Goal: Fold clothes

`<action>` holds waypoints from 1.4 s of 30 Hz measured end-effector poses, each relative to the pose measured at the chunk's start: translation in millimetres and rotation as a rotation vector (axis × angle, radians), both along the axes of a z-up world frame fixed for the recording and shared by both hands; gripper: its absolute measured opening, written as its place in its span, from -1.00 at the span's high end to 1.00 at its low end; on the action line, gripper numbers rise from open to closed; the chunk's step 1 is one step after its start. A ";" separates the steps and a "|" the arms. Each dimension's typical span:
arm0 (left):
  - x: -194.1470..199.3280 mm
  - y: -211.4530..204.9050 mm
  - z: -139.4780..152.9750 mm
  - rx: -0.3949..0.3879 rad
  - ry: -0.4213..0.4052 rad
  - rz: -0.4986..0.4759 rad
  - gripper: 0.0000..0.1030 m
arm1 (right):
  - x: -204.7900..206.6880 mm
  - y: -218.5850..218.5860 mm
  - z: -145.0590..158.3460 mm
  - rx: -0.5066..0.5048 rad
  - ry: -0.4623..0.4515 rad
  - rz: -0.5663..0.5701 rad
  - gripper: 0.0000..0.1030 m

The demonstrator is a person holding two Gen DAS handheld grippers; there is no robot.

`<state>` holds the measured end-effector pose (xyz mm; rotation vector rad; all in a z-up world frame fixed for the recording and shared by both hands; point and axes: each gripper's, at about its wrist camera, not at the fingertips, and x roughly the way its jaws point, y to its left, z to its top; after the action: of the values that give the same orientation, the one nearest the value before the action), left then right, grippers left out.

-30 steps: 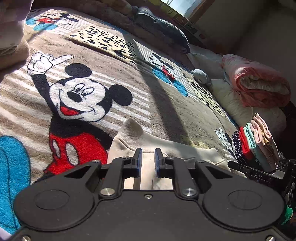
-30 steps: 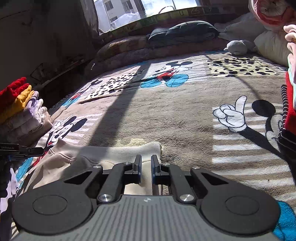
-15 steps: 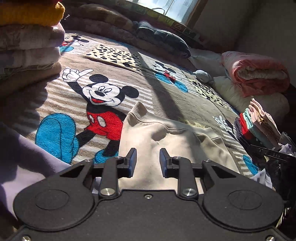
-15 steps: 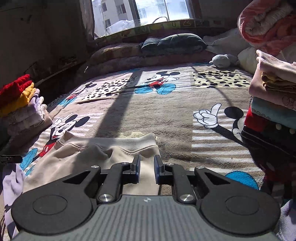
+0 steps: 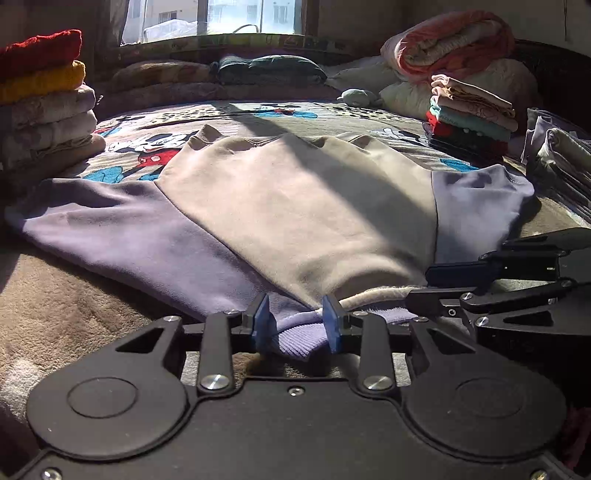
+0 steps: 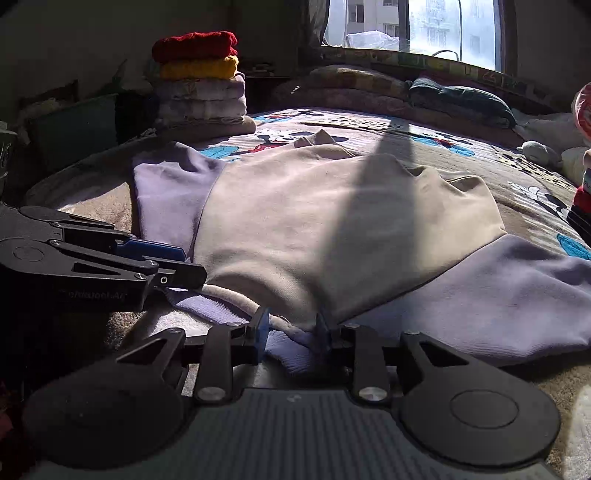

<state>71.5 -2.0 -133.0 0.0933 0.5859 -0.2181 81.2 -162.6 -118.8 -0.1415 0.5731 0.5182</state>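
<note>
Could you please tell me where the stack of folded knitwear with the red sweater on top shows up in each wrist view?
Left wrist view: the knitwear stack stands at the far left edge, beyond the sweatshirt's lilac sleeve.
Right wrist view: the same stack sits upper left of centre, behind the sweatshirt.
Shared landmark: the window at the head of the bed.

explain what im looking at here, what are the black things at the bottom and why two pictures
The black things are two hand-held grippers, each with a camera looking along its two fingers, so each picture is one gripper's view. The left gripper and the right gripper both have their blue pads open around the ribbed lilac hem of a beige sweatshirt with lilac sleeves, spread flat on a cartoon-mouse fleece blanket. Neither has clamped yet. Stacks of folded clothes sit at the sides. Each gripper also shows in the other's view.
</note>
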 end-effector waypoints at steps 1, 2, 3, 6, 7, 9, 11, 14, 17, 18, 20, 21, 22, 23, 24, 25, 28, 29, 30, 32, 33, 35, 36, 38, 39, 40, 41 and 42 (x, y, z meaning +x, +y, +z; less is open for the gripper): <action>-5.2 -3.7 0.2 0.037 -0.027 -0.017 0.19 | -10.1 -0.1 1.9 -0.009 -0.014 -0.004 0.35; -9.5 -7.0 0.9 0.071 -0.051 -0.034 0.19 | -16.9 -0.8 5.8 -0.007 -0.032 -0.001 0.33; -13.9 -10.3 1.5 0.105 -0.075 -0.051 0.18 | -21.2 -2.2 10.0 0.006 -0.062 0.000 0.33; -9.1 5.4 8.3 0.015 -0.085 -0.014 0.14 | -25.3 -5.8 16.4 0.047 -0.134 -0.022 0.29; -6.3 11.3 9.7 -0.017 -0.082 0.008 0.12 | -20.0 -5.5 12.5 0.050 -0.104 -0.031 0.24; 5.5 17.8 -1.5 -0.041 0.052 -0.001 0.06 | -8.8 -2.9 -0.5 0.011 -0.004 -0.049 0.01; 0.6 29.8 9.6 -0.111 0.018 0.008 0.12 | -14.0 -1.3 0.4 0.020 -0.033 -0.053 0.02; -2.5 50.3 36.5 -0.204 -0.103 0.093 0.12 | -23.9 2.3 11.1 0.047 -0.123 -0.032 0.08; 23.0 65.1 40.7 -0.193 -0.140 0.166 0.12 | -18.7 11.2 8.2 0.045 -0.143 -0.025 0.08; 36.9 73.5 29.3 -0.182 -0.067 0.201 0.09 | -13.0 13.6 2.1 0.031 -0.105 -0.023 0.08; 49.2 90.8 13.7 -0.204 0.014 0.251 0.33 | -5.2 16.6 -9.4 -0.004 -0.040 -0.019 0.06; 45.9 99.5 11.3 -0.242 0.007 0.264 0.30 | -8.2 15.2 -10.6 -0.005 -0.052 -0.014 0.06; 42.1 108.0 16.4 -0.273 -0.010 0.280 0.26 | -10.6 13.9 -10.5 -0.005 -0.058 -0.013 0.06; 38.4 116.4 22.2 -0.305 -0.028 0.297 0.21 | -12.7 12.7 -9.6 -0.005 -0.058 -0.014 0.06; 40.3 124.4 27.5 -0.317 -0.057 0.321 0.18 | -14.8 11.4 -8.6 -0.004 -0.059 -0.016 0.06; 44.9 131.8 29.0 -0.333 -0.061 0.336 0.13 | -17.0 10.6 -8.5 -0.003 -0.063 -0.015 0.06; 73.2 170.9 20.5 -0.405 0.060 0.426 0.32 | -21.9 15.4 -4.6 -0.033 -0.092 -0.014 0.06; 73.0 185.4 25.2 -0.465 0.033 0.443 0.27 | -23.6 19.4 -0.4 -0.037 -0.109 -0.009 0.07; 77.3 195.2 29.4 -0.492 0.028 0.453 0.16 | -25.6 24.3 4.8 -0.036 -0.128 -0.001 0.07; 86.9 213.8 37.6 -0.541 0.024 0.472 0.15 | -25.1 41.0 13.3 -0.028 -0.149 0.030 0.08; 91.7 223.1 41.7 -0.565 0.022 0.481 0.15 | -21.1 54.1 16.2 -0.029 -0.155 0.056 0.08; 113.1 225.3 47.7 -0.542 0.059 0.431 0.15 | -10.3 83.6 20.3 -0.032 -0.165 0.113 0.09; 125.7 224.7 49.7 -0.534 0.090 0.391 0.15 | -3.9 99.5 21.5 -0.034 -0.169 0.145 0.09; 155.0 224.7 48.1 -0.568 0.176 0.333 0.15 | 9.0 127.4 20.9 -0.028 -0.167 0.191 0.13; 169.8 225.0 46.9 -0.594 0.199 0.301 0.12 | 15.8 139.3 19.5 -0.018 -0.154 0.210 0.13; 186.4 227.2 43.1 -0.635 0.240 0.270 0.06 | 21.4 148.6 17.5 -0.012 -0.137 0.226 0.13; 200.3 232.5 38.5 -0.660 0.266 0.294 -0.02 | 27.1 157.3 13.4 -0.017 -0.110 0.245 0.13; 211.1 244.7 34.1 -0.690 0.264 0.370 0.17 | 32.0 166.7 6.8 -0.037 -0.067 0.270 0.13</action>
<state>282.6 242.8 -98.9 -0.7158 0.7495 -0.0621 113.2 4.1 -112.0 -0.2728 0.5012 0.7625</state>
